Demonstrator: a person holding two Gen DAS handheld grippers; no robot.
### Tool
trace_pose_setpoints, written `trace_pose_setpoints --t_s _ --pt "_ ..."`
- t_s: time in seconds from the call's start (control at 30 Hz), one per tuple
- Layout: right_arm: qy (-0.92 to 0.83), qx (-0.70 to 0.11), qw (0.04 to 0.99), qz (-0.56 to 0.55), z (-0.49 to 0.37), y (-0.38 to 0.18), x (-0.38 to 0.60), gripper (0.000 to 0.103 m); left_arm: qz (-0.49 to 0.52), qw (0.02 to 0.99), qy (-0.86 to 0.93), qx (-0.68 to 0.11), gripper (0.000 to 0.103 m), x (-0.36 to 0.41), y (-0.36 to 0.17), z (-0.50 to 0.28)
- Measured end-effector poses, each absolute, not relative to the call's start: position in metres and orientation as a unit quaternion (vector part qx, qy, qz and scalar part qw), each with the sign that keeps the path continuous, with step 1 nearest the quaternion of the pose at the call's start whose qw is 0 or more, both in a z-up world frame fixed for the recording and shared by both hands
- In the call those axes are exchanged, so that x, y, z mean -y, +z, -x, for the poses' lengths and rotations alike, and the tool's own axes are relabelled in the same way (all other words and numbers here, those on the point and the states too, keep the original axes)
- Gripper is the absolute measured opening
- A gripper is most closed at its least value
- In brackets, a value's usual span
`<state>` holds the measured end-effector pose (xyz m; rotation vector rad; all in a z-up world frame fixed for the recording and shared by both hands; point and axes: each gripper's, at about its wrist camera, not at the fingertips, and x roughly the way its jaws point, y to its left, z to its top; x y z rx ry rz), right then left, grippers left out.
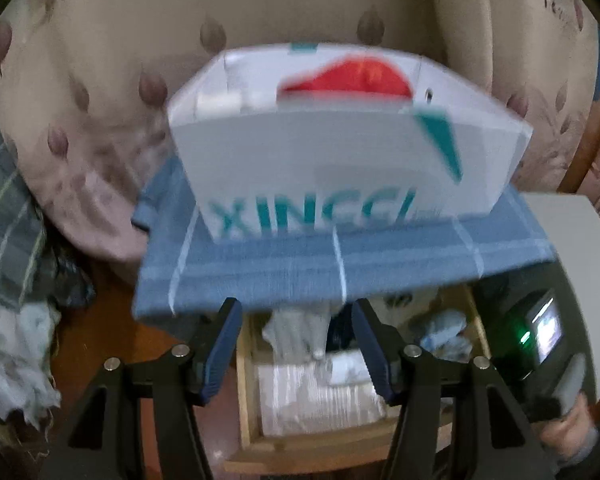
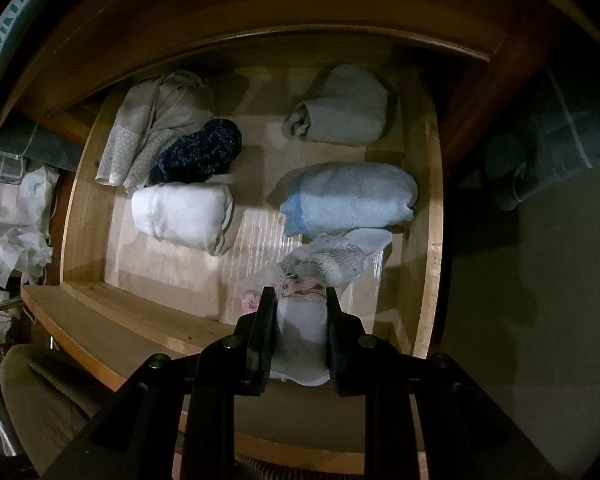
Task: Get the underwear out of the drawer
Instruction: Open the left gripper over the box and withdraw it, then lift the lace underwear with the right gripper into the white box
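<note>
Open drawer point(image 2: 430, 216), folded underwear within; your two grippers over it.

Your left gripper point(image 1: 296, 344): jaws apart, nothing between them, above the drawer's front edge; back-left corner, patterned grey roll point(image 2: 152, 128) and navy piece point(image 2: 198, 152); left side, white roll point(image 2: 182, 216); back-right, grey roll point(image 2: 340, 108); right side, pale blue roll point(image 2: 352, 198); your right gripper point(image 2: 299, 304): clamped on white underwear point(image 2: 300, 328) near the front-right corner.
</note>
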<state>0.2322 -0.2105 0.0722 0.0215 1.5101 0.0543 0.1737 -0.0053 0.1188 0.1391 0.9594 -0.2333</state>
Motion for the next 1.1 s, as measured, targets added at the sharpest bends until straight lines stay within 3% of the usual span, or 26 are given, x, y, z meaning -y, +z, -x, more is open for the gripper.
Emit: trace_pose_setpoints --t_s 0.47,1.1 --pt "0.021 -0.680 0.733 -0.001 -0.231 0.074 0.208 0.020 -0.045 0.848 -0.083 -0.521 0.059 -0.015 0.011 -0.141" --pt "0.037 -0.646 0.761 -0.042 -0.226 0.093 0.217 0.020 0.039 0.848 -0.091 -0.521 0.059 -0.034 0.008 -0.146"
